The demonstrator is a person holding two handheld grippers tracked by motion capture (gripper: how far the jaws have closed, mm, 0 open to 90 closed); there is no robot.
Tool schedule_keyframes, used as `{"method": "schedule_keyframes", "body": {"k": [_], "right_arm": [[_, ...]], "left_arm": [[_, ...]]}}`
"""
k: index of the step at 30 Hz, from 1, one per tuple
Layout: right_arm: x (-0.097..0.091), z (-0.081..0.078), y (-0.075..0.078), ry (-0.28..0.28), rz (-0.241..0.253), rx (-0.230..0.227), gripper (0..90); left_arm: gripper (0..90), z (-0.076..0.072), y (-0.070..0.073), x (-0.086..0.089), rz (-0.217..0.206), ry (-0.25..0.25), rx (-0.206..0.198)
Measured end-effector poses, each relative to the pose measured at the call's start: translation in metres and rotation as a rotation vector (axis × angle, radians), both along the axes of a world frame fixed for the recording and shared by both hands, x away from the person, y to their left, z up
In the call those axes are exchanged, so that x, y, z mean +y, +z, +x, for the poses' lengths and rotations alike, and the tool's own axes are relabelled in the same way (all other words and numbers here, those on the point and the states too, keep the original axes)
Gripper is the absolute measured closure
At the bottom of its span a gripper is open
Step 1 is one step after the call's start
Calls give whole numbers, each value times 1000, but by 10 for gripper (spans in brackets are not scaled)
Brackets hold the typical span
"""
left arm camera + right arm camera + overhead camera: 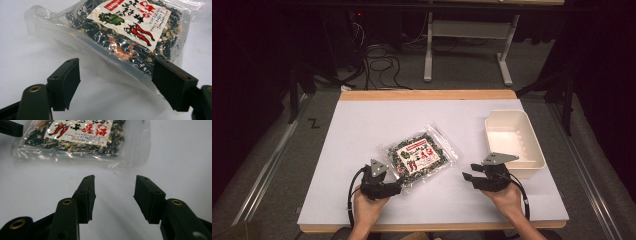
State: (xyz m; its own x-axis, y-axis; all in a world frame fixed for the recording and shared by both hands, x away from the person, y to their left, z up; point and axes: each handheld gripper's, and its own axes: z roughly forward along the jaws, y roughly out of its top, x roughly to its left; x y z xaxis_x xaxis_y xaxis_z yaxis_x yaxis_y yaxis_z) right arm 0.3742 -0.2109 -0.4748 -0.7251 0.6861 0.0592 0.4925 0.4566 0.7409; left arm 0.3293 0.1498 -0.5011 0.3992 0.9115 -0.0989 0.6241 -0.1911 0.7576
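High view first: we see the bag (419, 156), a clear packet of dark dried mix with a white and red label, lying flat and askew on the white board (362, 125), a little nearer our side than the middle. Our left gripper (396, 189) sits at the bag's near left corner, jaws spread wide; in the left gripper view the bag (120, 37) lies ahead of and between the two pads (72, 82), its clear edge running close by the right pad, but we cannot tell whether that pad touches it, and nothing is pinched. Our right gripper (468, 173) rests on the board to the bag's right, apart from it, pointing toward it. In the right gripper view its jaws stand half apart with only bare board between them, the bag (82, 140) lying ahead of the tips. Beyond the right gripper, a white bin (532, 145) stands at the board's right edge.
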Motion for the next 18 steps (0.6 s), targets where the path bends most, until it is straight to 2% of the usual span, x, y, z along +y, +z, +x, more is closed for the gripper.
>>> {"method": "schedule_keyframes", "body": {"k": [2,5,8,11,15,17,18], "right_arm": [[1,5,10,-9,0,-31,547],[5,11,18,-14,0,-39,532],[10,15,20,-19,0,-38,513],[15,23,20,-58,15,-48,469],[22,39,18,-101,28,-12,448],[28,45,17,-106,18,8,453],[32,51,16,-104,8,33,454]], "left_arm": [[235,-1,-1,2,-5,0,13],[235,-1,-1,2,-7,2,18],[235,-2,-1,2,-5,6,23],[235,-1,-1,3,-11,7,31],[233,-2,-1,3,-3,5,23],[235,-2,0,3,0,3,23],[235,-2,0,3,5,4,13]]}}
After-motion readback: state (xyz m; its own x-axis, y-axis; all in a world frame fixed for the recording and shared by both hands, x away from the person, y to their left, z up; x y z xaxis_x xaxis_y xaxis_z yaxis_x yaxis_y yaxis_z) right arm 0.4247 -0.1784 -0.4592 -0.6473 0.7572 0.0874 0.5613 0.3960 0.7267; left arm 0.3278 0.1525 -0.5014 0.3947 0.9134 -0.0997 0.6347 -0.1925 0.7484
